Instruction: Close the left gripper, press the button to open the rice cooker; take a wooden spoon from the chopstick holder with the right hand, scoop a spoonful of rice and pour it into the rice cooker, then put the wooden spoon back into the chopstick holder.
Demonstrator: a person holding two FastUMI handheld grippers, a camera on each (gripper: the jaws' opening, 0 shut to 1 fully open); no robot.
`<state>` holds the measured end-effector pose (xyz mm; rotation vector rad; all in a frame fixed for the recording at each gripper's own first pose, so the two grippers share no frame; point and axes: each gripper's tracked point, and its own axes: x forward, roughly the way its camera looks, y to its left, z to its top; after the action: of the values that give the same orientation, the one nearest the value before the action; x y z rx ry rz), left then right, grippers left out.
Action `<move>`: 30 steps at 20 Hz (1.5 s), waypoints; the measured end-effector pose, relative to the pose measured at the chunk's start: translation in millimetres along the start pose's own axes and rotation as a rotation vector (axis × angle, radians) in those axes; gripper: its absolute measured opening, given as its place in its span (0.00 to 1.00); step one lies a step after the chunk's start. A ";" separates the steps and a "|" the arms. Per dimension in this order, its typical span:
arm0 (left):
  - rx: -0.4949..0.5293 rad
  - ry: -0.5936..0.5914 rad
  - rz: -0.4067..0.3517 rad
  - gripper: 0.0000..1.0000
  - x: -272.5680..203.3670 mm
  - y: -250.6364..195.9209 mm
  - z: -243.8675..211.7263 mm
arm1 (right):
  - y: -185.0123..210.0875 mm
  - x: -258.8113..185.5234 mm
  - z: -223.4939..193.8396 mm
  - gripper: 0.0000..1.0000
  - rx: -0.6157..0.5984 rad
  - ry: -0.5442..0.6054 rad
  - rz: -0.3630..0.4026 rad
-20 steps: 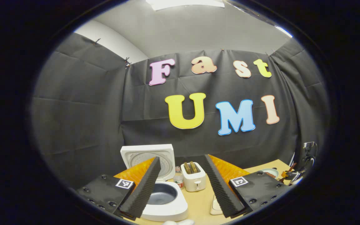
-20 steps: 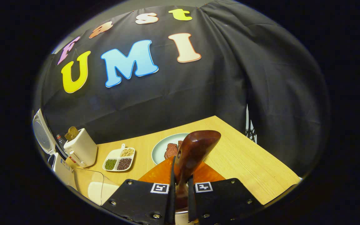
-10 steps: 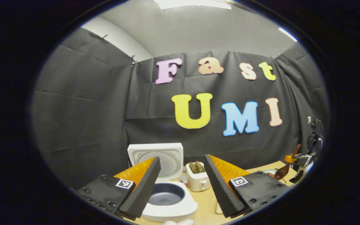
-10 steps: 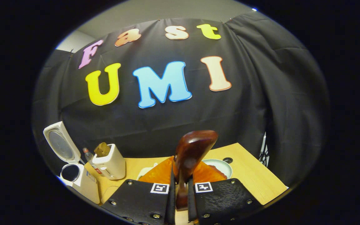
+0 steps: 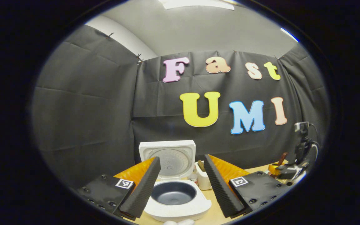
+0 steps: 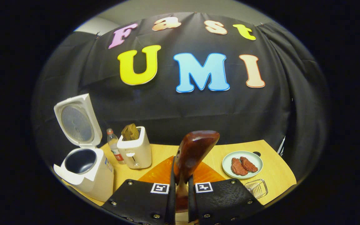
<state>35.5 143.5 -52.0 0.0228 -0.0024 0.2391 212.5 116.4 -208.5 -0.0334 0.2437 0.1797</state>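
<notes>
One wooden spoon (image 6: 195, 150) stands bowl-up, clamped between my right gripper (image 6: 180, 200) fingers above the table (image 6: 273, 175). The rice cooker (image 6: 83, 168) sits lid-up at left, beside a toaster (image 6: 135, 150). My left gripper (image 5: 180, 190) hangs spread wide before the cooker.

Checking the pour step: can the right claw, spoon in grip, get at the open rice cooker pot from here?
Probably yes. The rice cooker lid stands up, the pot is uncovered, and nothing lies between it and the right claw gripping the wooden spoon.
</notes>
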 end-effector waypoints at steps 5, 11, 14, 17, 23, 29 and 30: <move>0.022 0.006 0.001 1.00 0.0 2.7 -3.1 | 4.4 24.8 -38.9 0.16 -0.184 0.049 -0.063; 0.050 0.015 -0.014 1.00 -0.1 1.5 -8.2 | 14.2 42.2 -78.0 0.16 -0.310 0.106 -0.047; 0.042 0.028 -0.014 1.00 0.3 4.9 -10.0 | 22.9 42.1 -78.0 0.16 -0.307 0.104 -0.030; 0.030 0.040 -0.002 1.00 -1.1 8.4 -12.5 | 29.8 42.6 -85.2 0.16 -0.235 0.135 -0.004; 0.051 0.042 0.002 1.00 -3.4 11.6 -10.1 | 61.4 42.3 -93.4 0.16 0.036 0.186 0.080; 0.050 0.047 0.011 1.00 -6.7 19.7 -9.4 | 70.9 38.7 -100.8 0.16 0.380 0.241 0.129; 0.051 0.046 0.012 1.00 -7.1 21.1 -8.3 | 69.0 40.4 -102.8 0.16 0.434 0.248 0.135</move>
<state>23.6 162.5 -59.8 0.0682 0.0490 0.2514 214.1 185.6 -318.8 0.3948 0.5290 0.2536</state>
